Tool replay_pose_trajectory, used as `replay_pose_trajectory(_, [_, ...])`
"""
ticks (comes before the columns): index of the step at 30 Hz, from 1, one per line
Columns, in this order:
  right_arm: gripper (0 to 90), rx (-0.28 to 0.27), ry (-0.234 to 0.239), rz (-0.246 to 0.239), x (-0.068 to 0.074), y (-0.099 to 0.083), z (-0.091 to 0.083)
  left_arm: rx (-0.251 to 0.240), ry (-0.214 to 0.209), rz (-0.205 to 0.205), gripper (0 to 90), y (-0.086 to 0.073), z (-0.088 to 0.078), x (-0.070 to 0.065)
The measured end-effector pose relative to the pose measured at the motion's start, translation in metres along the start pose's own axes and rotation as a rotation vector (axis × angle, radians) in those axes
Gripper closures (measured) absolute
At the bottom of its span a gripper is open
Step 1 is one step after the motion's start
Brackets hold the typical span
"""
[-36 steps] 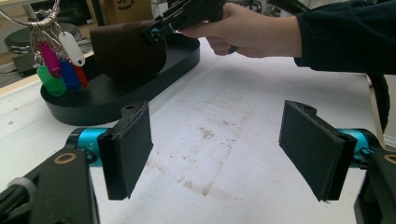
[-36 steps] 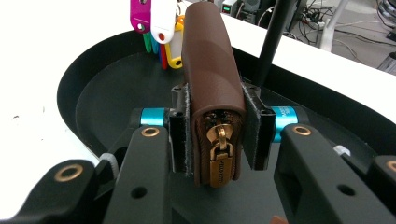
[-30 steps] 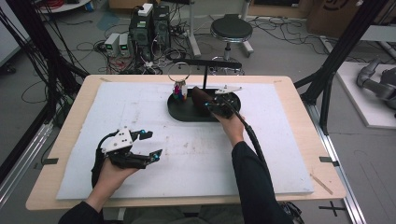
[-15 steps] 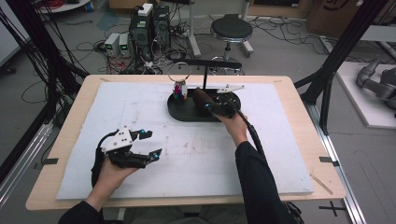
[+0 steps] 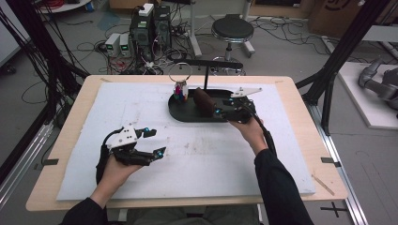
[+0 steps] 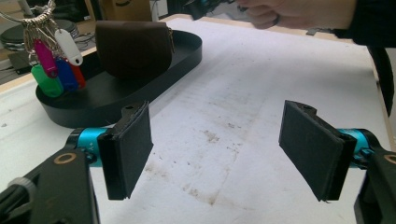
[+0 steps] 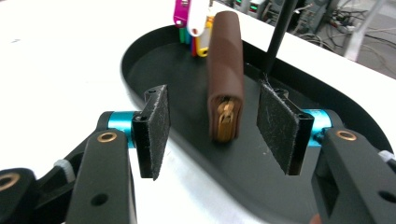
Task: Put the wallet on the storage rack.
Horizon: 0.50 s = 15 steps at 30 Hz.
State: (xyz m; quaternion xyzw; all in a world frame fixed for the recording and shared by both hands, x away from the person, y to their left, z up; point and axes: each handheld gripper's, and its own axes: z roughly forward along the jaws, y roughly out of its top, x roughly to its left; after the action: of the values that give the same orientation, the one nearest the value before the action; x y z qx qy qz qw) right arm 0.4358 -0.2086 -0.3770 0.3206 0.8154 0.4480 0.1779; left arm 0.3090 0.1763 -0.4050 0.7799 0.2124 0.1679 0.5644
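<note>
Right gripper (image 7: 212,135) hangs released, straddling my upright brown pouch (image 7: 225,74) in the black tray (image 7: 154,60), lined up to pinch it, left gripper (image 5: 149,143) idle, spread over the counter (image 5: 291,154).

- Lab or robotics workspace, not a home.
- Black frame posts (image 5: 345,44) stand round a wooden table (image 5: 300,98) topped with a white mat (image 5: 197,154).
- Bare grey floor (image 5: 291,51) strewn with cables (image 5: 61,56).
- Computer towers (image 5: 152,23) and small power boxes (image 5: 118,44) sit on the floor behind the table.
- Round stool (image 5: 232,30) nearby.
- Grey robot arm part (image 5: 380,84) lies at right on a white board.
</note>
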Motion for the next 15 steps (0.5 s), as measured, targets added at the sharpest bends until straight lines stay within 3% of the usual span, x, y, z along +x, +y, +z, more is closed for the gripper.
replay_pose_trajectory(3, [42.6,-0.017,0.034,-0.014,0.004,-0.01,-0.025,-0.003,0.007,0.001,25.4,0.001,-0.001,0.001])
replay_pose_trajectory(7, [41.5,-0.046,0.056,-0.015,0.007,-0.019,-0.045,-0.001,0.025,-0.009,25.4,0.0,-0.003,0.005])
replay_pose_trajectory(13, [36.6,-0.138,0.106,-0.006,0.012,-0.046,-0.085,0.001,0.053,-0.023,25.1,-0.002,-0.006,0.01])
replay_pose_trajectory(15, [35.7,-0.144,0.111,-0.003,0.013,-0.051,-0.09,0.004,0.062,-0.024,25.0,-0.003,-0.007,0.012])
